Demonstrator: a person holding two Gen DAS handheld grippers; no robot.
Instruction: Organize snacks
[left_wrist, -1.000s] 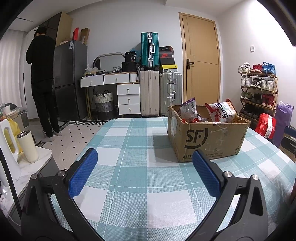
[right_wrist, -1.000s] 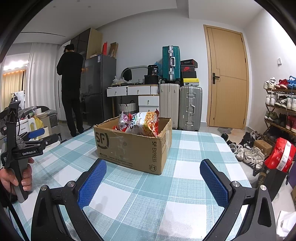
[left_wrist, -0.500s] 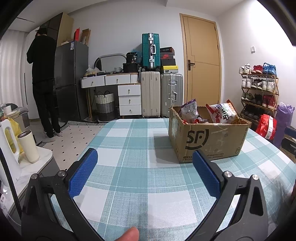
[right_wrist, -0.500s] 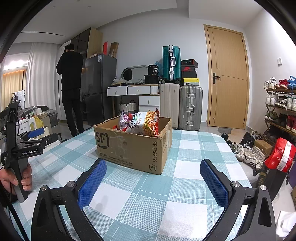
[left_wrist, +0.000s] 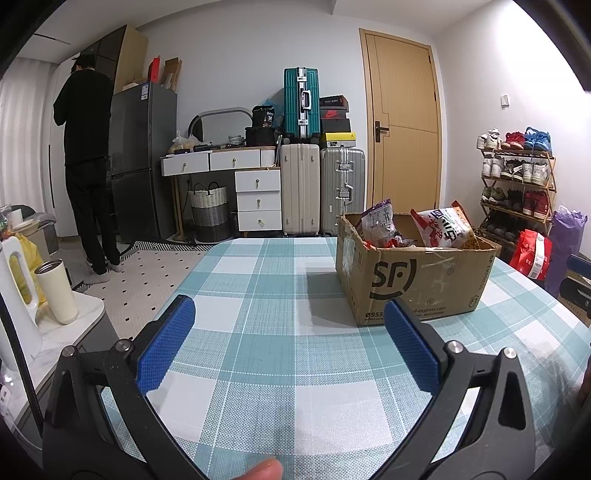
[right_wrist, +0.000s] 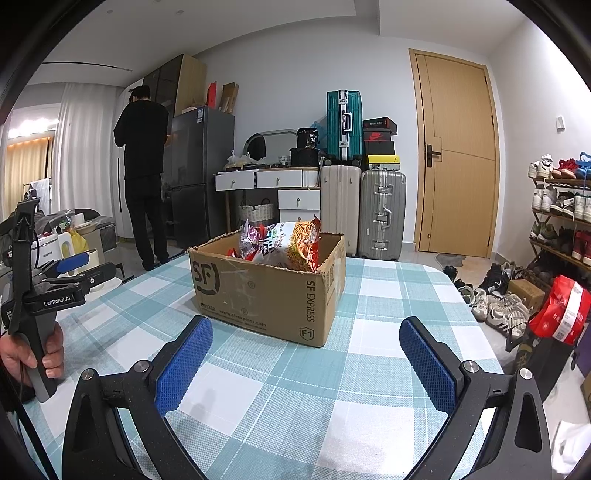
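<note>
on a table (left_wrist: 288, 280) covered with a teal and white checked cloth stands an open cardboard box (left_wrist: 417, 284), printed with a large "sf" logo. several snack bags (left_wrist: 445, 227) stick up out of the box: a red and white one, a purplish one, and in the right wrist view an orange bag (right_wrist: 301, 245) among them. no snacks lie loose on the cloth.

the left gripper (left_wrist: 288, 343) hovers low over the table, its two blue-padded fingers spread wide apart with nothing between them. the box sits ahead of it and to the right, near but not touching the right finger. a fingertip (left_wrist: 264, 472) shows at the bottom edge of this view.

the right gripper (right_wrist: 304, 360) also hovers over the cloth, fingers wide apart and empty. the box stands straight ahead of it, a little left of centre, apart from the fingers. at the far left of this view a hand (right_wrist: 33, 350) grips the handle of the other gripper, labelled "genrobot.ai".

behind the table, a person (right_wrist: 142, 177) in black stands with their back turned, facing a dark fridge (right_wrist: 201, 173). along the back wall are a white desk with drawers (left_wrist: 236, 173), three suitcases (left_wrist: 317, 184), one teal on top of two pale ones, and a wooden door (left_wrist: 400, 133). a shoe rack (left_wrist: 517, 177) stands at the right, with a red bag (left_wrist: 532, 253) near it.
</note>
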